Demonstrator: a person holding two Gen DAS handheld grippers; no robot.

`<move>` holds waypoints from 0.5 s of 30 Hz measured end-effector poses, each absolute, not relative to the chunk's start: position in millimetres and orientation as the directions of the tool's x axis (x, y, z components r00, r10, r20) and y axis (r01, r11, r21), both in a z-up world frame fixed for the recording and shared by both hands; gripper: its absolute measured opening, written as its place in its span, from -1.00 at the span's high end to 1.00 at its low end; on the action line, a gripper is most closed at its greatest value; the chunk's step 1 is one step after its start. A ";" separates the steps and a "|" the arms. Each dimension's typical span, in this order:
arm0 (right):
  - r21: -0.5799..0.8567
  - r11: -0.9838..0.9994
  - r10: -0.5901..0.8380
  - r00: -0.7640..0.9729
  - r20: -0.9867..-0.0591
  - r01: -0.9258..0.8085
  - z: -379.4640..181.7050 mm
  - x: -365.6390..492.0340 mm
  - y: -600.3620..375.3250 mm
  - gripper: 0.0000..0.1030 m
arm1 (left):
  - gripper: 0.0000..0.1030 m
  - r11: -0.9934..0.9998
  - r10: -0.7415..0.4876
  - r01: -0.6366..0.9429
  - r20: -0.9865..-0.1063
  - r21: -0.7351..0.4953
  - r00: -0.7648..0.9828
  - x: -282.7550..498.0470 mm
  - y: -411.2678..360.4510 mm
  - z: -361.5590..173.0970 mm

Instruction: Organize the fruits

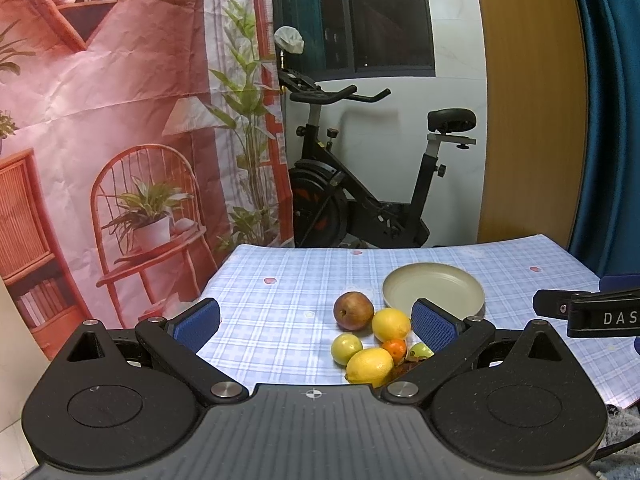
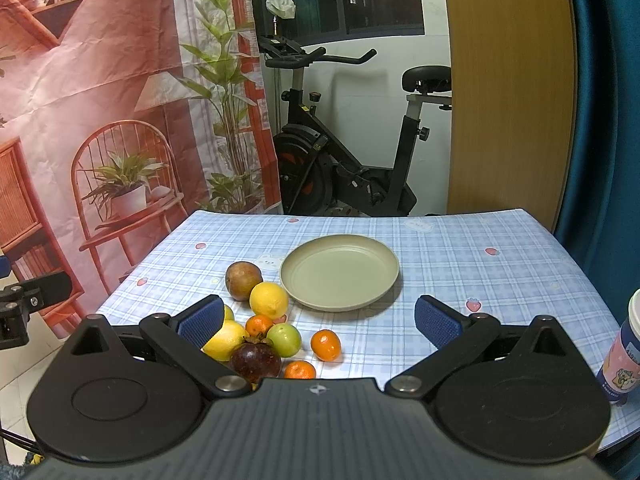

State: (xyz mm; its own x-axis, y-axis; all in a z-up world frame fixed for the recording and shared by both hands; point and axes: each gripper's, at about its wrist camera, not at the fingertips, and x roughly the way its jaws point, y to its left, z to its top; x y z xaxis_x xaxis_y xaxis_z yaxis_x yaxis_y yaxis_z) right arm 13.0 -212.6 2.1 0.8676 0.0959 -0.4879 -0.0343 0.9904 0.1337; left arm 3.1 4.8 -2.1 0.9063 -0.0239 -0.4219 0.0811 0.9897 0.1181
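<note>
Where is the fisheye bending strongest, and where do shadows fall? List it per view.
Left wrist view: the table's far edge bows, the wooden panel curves; fruits sharp. Right wrist view: same bowing; the plate casts a soft shadow to its right and near side; no glare.

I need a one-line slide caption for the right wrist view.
Open right gripper above mixed loose fruits beside an empty round beige plate on a blue checked tablecloth.

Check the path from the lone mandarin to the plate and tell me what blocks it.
Nothing visible does. The lone mandarin sits apart from the fruit pile, and only bare tablecloth lies between it and the empty plate. The right gripper is open just before it, with nothing between them.
</note>
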 end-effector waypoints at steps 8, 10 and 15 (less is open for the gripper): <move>0.135 0.990 0.097 0.868 -0.488 -0.035 1.7 13.1 -212.8 -1.00 | -1.00 0.991 -0.026 0.080 -0.425 0.111 0.905 4.9 6.7 -3.4; 0.135 0.990 0.097 0.867 -0.488 -0.034 1.2 12.6 -212.5 -1.00 | -1.00 0.991 -0.027 0.080 -0.427 0.109 0.904 5.2 7.0 -3.8; 0.136 0.990 0.097 0.867 -0.488 -0.035 1.2 11.2 -211.4 -1.00 | -1.00 0.991 -0.028 0.081 -0.430 0.106 0.902 5.0 6.9 -5.2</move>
State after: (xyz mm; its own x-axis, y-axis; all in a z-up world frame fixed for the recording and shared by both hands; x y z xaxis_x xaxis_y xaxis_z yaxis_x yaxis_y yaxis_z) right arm 11.2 -211.4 1.2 0.8672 0.0974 -0.4883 -0.0349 0.9902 0.1356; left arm 5.0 6.9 -5.2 0.9024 -0.0278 -0.4299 0.0808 0.9911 0.1056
